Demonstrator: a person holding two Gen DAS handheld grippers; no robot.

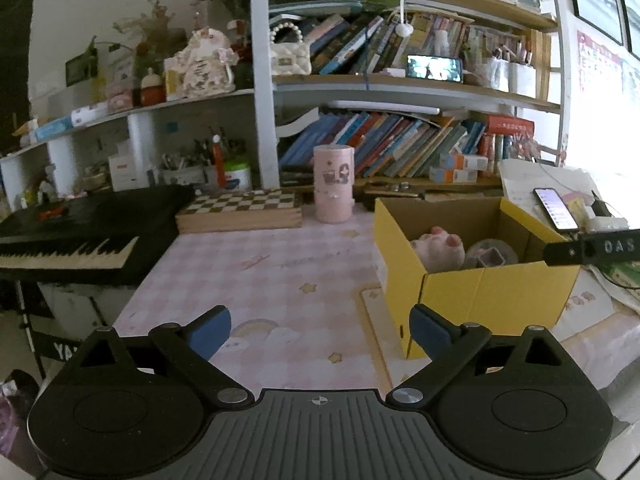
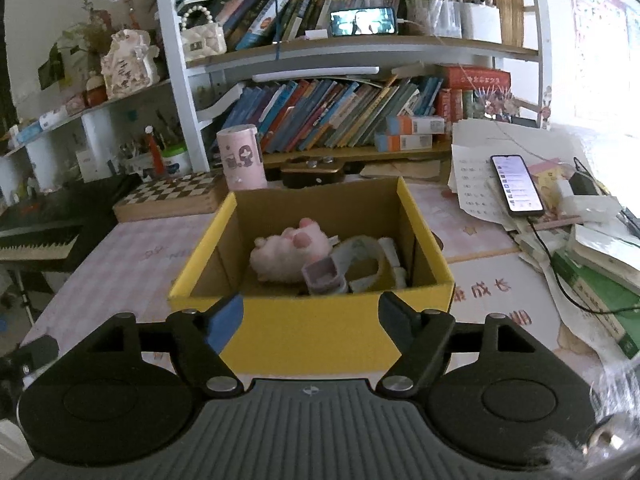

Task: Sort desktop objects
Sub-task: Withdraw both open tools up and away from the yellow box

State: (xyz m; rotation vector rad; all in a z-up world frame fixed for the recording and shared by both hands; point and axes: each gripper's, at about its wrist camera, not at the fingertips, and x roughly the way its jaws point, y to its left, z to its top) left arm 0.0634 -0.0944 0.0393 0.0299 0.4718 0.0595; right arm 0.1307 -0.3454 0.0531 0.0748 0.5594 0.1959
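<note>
Resting near the table's [image 1: 280,264] far edge, pink canister [image 1: 333,184]: upright, likely light, smooth, slippery (grip mid-body, across its width); yellow box [image 2: 320,328] already stocked; left hand-held gripper [image 1: 320,330] and right hand-held gripper [image 2: 311,318] both gaping, empty.

Place: my home study corner.
Signs: crammed bookshelf [image 2: 340,116], keyboard piano [image 1: 68,240] beside my pink-checked desk [image 1: 260,272], chessboard [image 1: 240,208], charging phone [image 2: 516,184].
</note>
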